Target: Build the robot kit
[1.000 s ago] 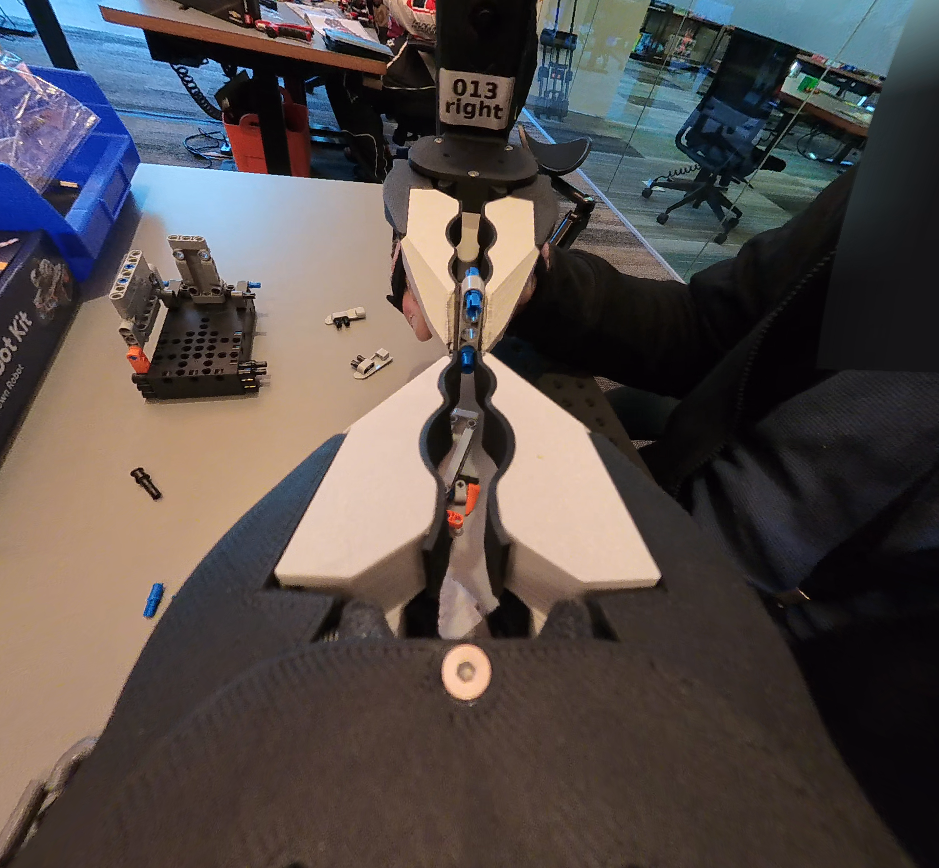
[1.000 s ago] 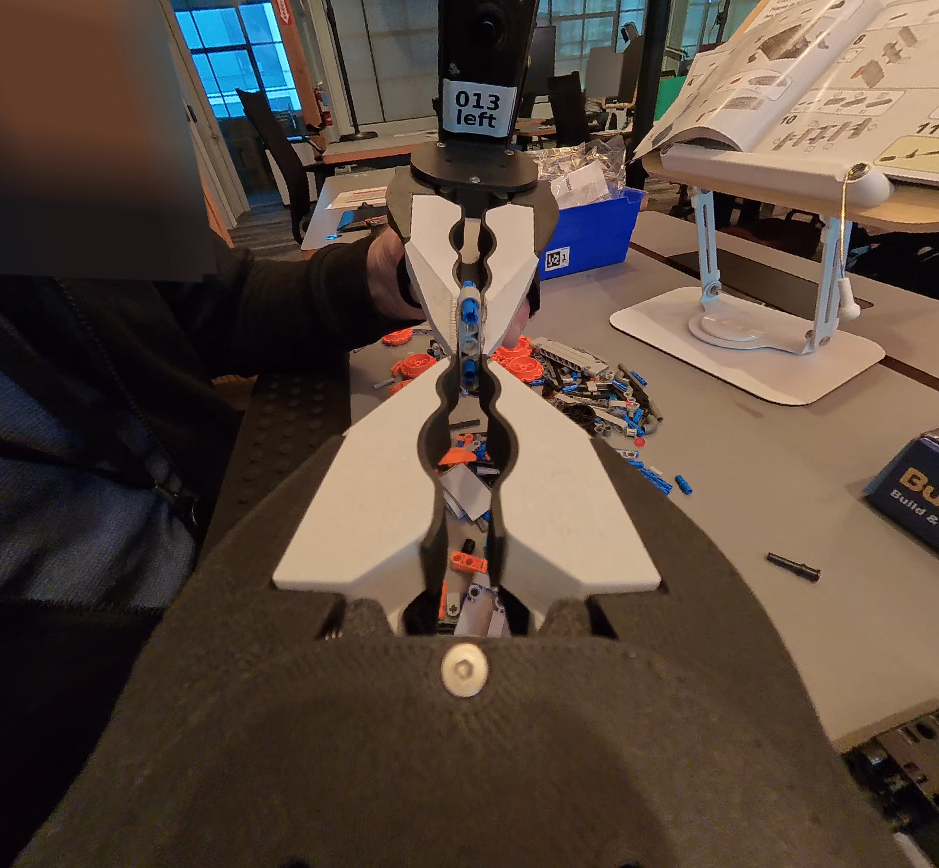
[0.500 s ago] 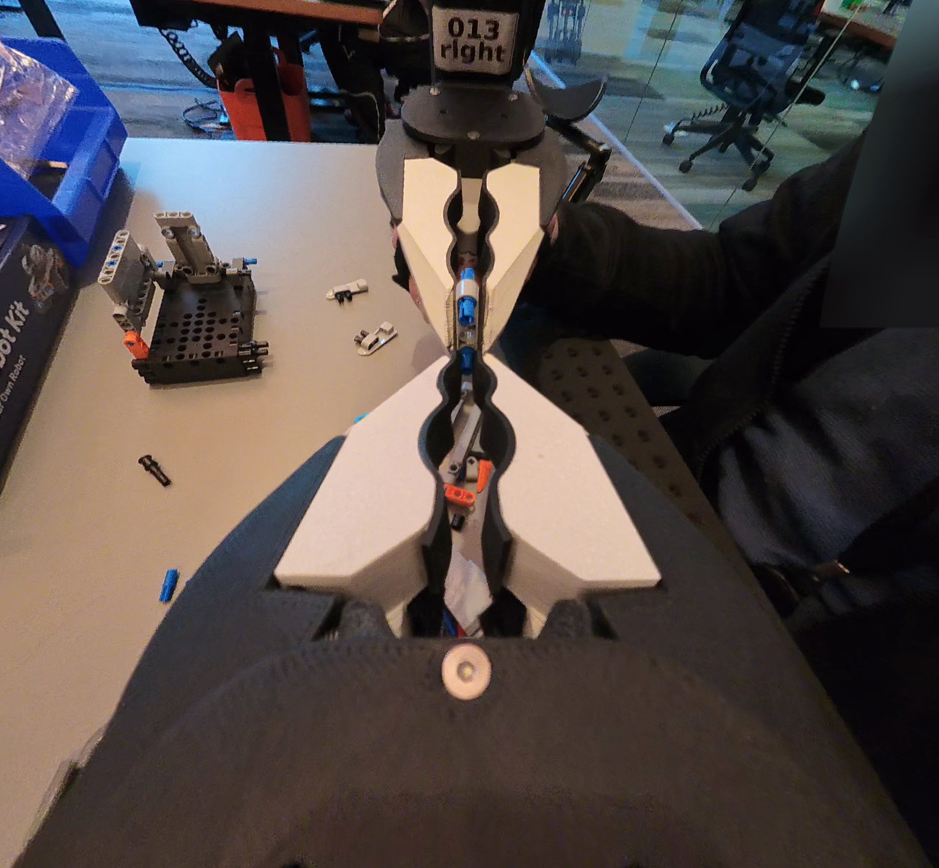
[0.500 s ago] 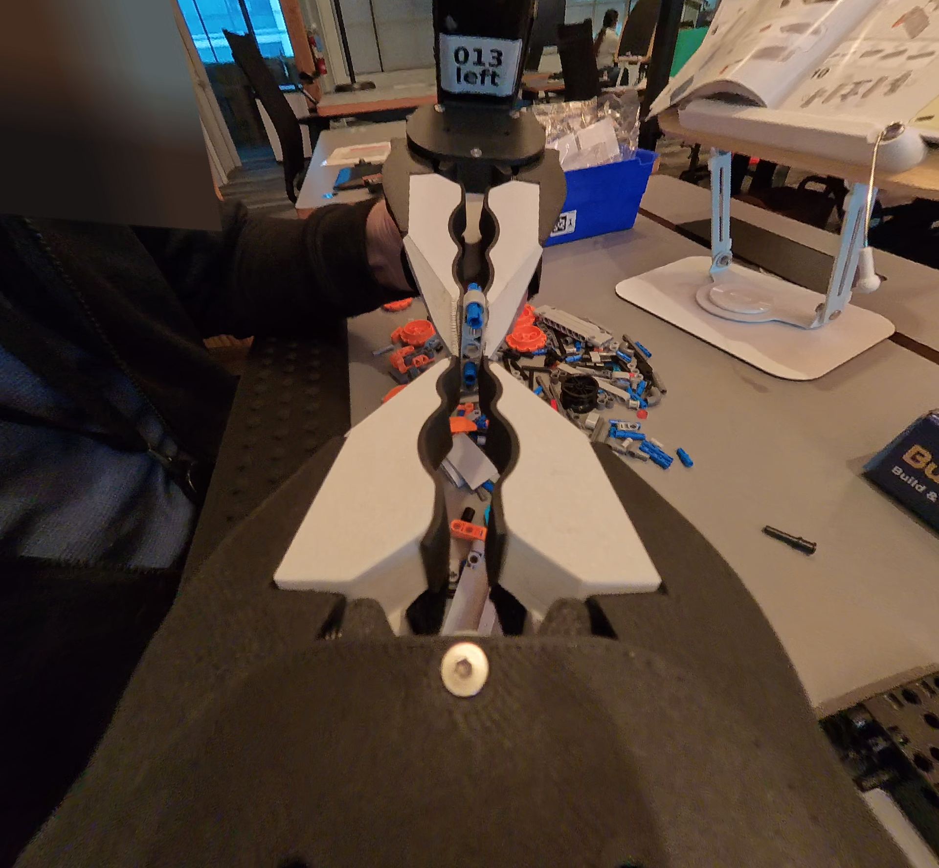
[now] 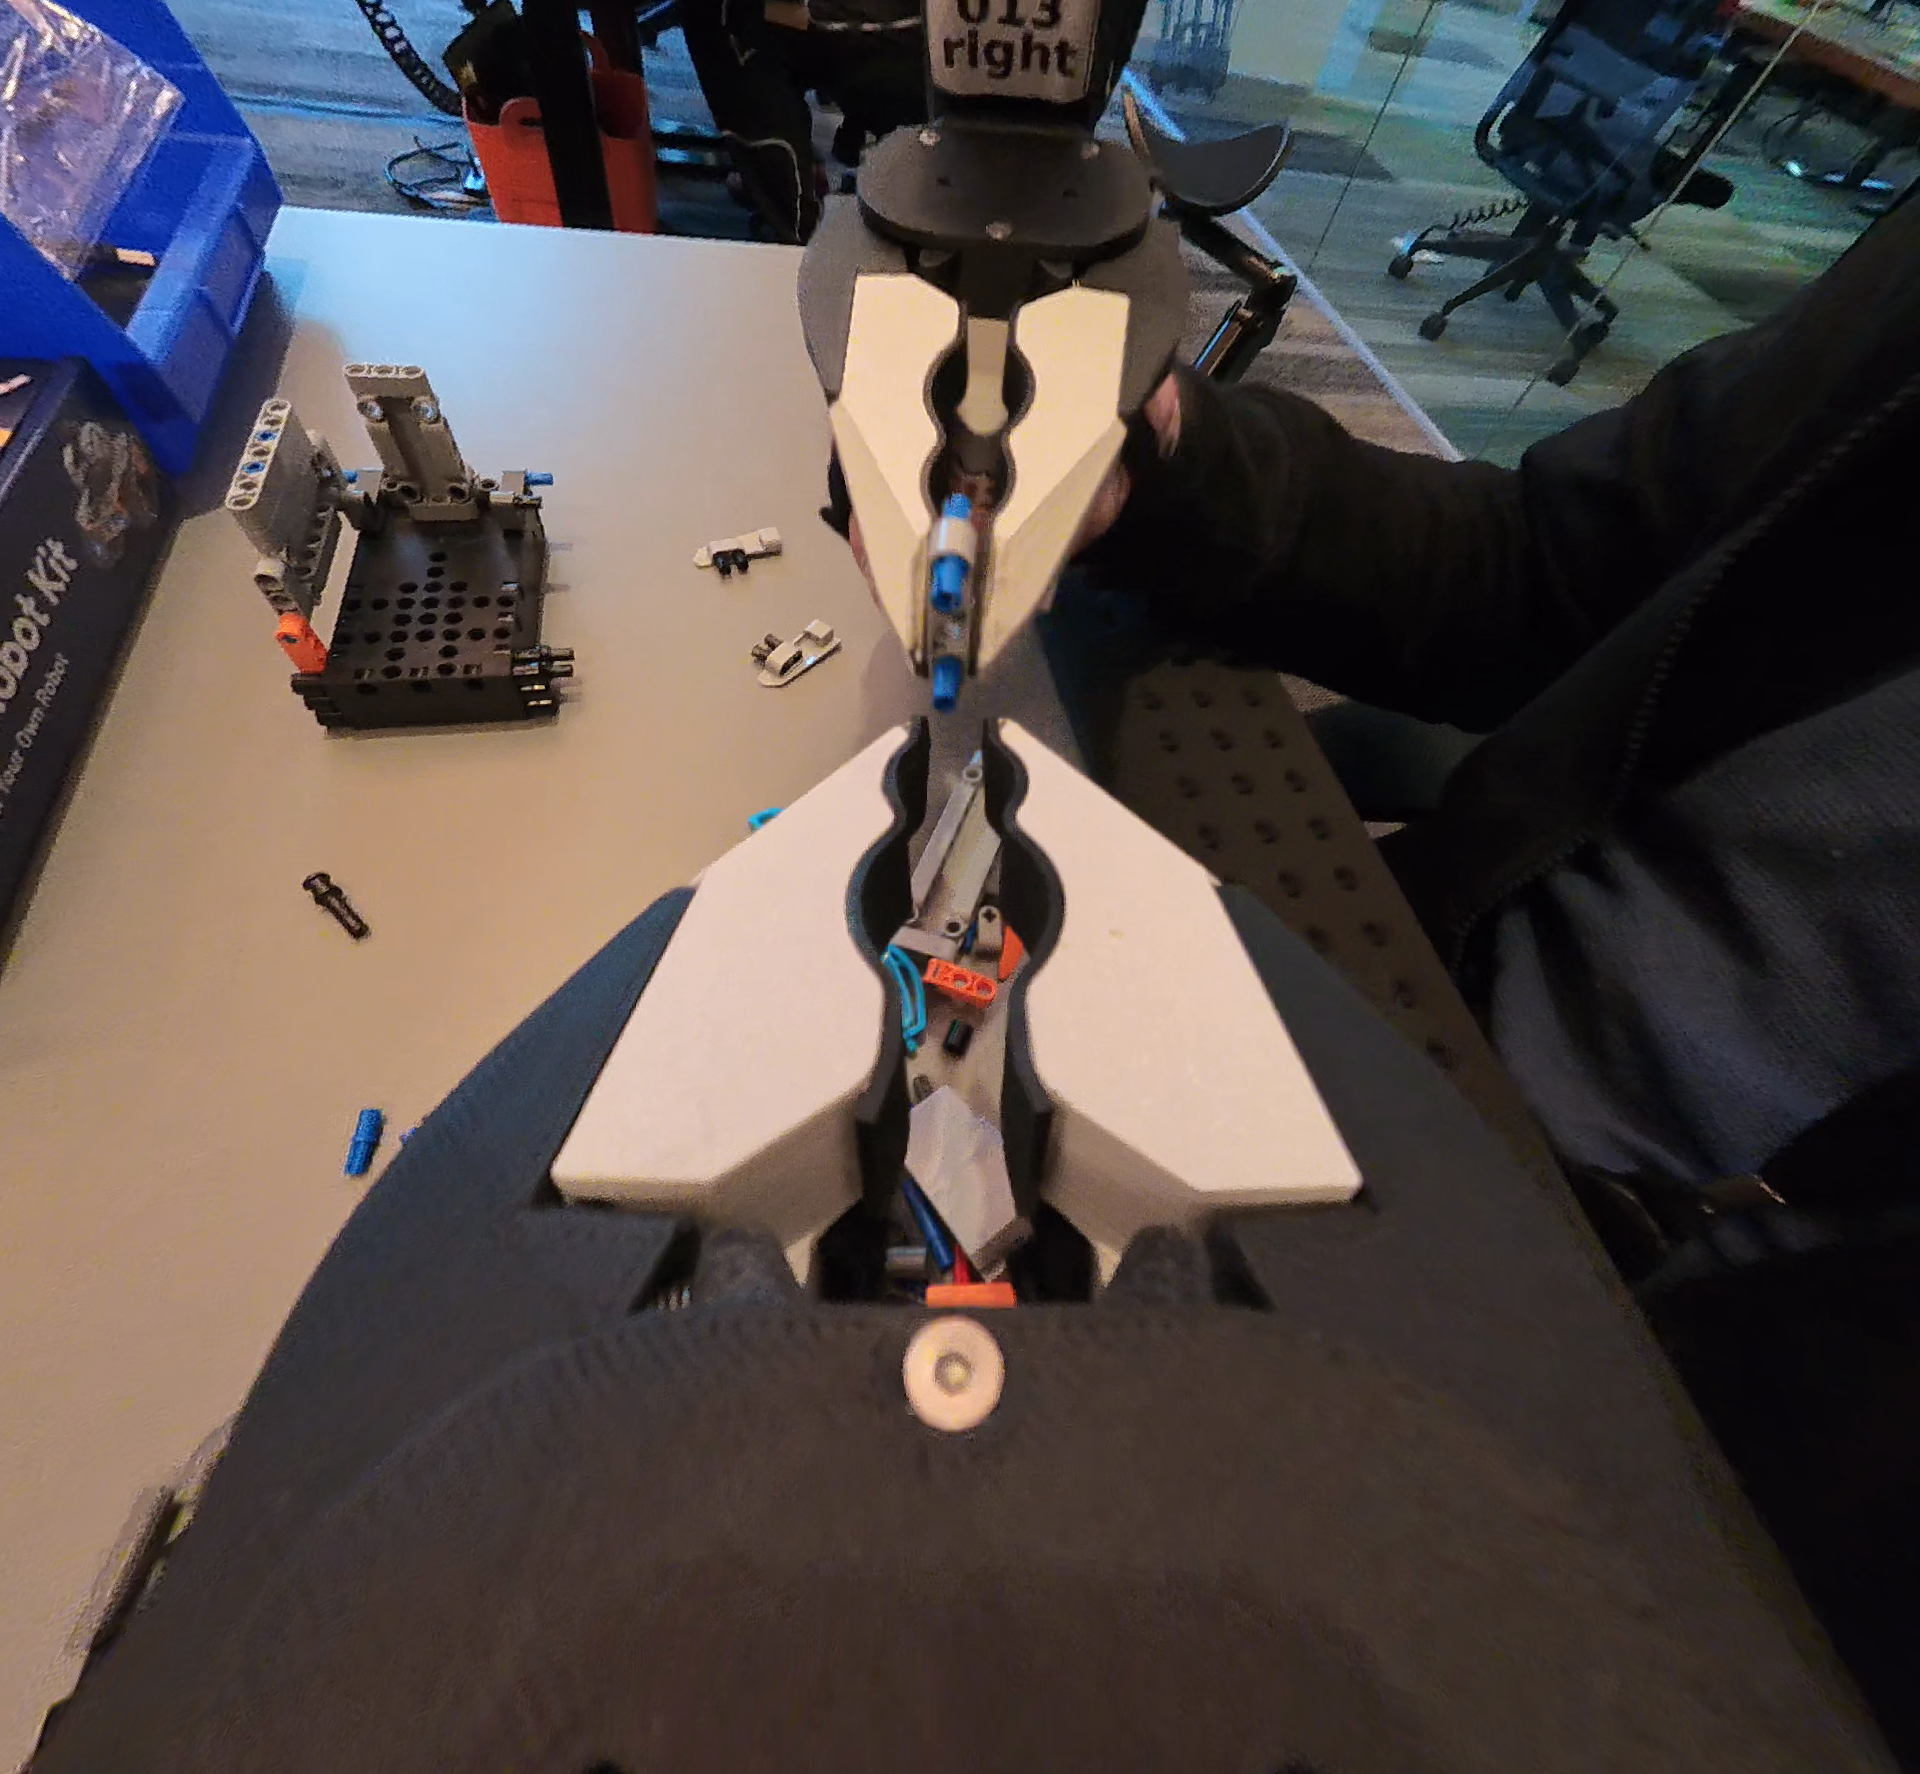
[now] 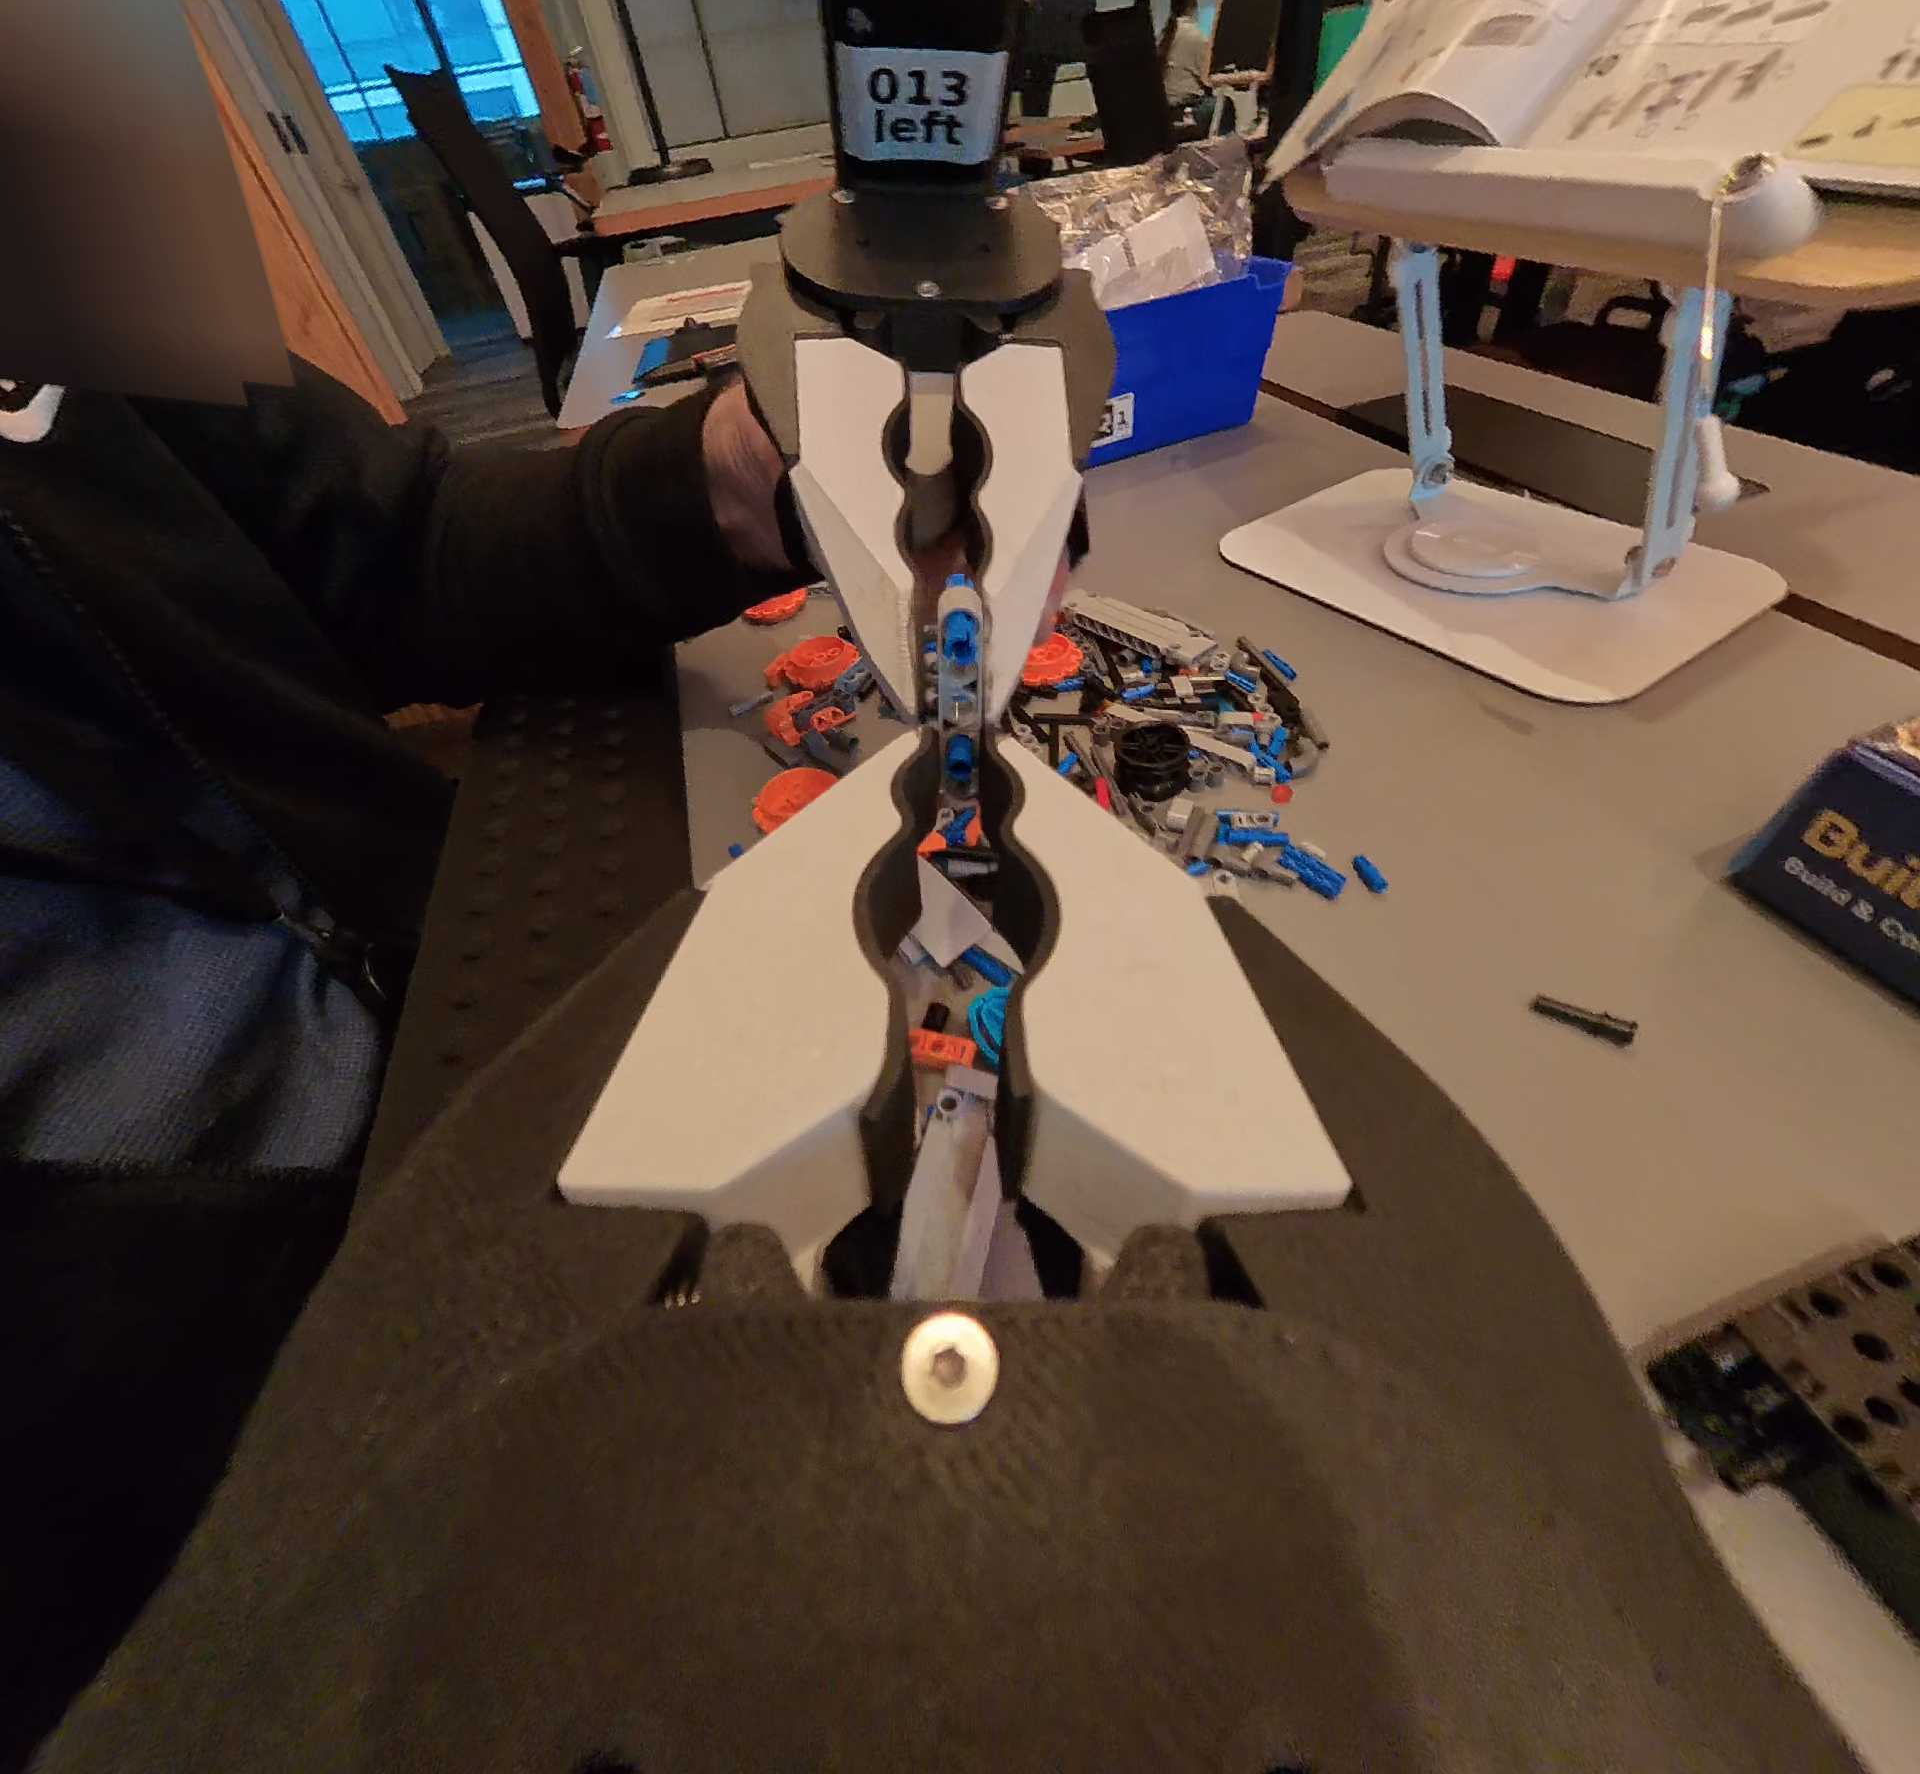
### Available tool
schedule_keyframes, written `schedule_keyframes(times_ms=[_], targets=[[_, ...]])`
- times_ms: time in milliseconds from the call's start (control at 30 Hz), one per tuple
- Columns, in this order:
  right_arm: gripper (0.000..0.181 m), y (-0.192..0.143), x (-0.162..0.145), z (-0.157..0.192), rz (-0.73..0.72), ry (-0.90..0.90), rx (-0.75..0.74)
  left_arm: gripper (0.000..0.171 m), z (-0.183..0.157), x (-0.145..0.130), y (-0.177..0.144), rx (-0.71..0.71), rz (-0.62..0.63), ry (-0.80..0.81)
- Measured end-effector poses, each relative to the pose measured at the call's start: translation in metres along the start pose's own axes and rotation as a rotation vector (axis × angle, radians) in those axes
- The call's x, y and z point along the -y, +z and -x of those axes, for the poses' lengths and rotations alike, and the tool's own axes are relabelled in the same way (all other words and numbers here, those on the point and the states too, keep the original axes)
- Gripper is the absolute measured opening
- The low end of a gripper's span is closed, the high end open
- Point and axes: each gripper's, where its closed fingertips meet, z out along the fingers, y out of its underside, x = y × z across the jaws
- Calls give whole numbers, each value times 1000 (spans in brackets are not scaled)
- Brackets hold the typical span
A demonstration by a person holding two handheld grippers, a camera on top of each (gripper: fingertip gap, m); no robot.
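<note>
Fingers (image 5: 883,477) pinch beam (image 5: 948,535) — pile (image 6: 1174,748) right-view only.

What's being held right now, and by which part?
The right gripper pinches a short grey beam by its lower end, at the blue pin. The left gripper seems to hold nothing.

The right tool (image 5: 948,675), closed on a grey beam (image 5: 951,597) with blue pins, faces the left tool (image 5: 951,737) tip to tip.
</note>
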Motion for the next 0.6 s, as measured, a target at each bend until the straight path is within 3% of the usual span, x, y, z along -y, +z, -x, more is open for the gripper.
schedule_keyframes(times_ms=[600], targets=[[4,-60,-35,-10,46,179,-153,10,4,-43,27,35,237,35]])
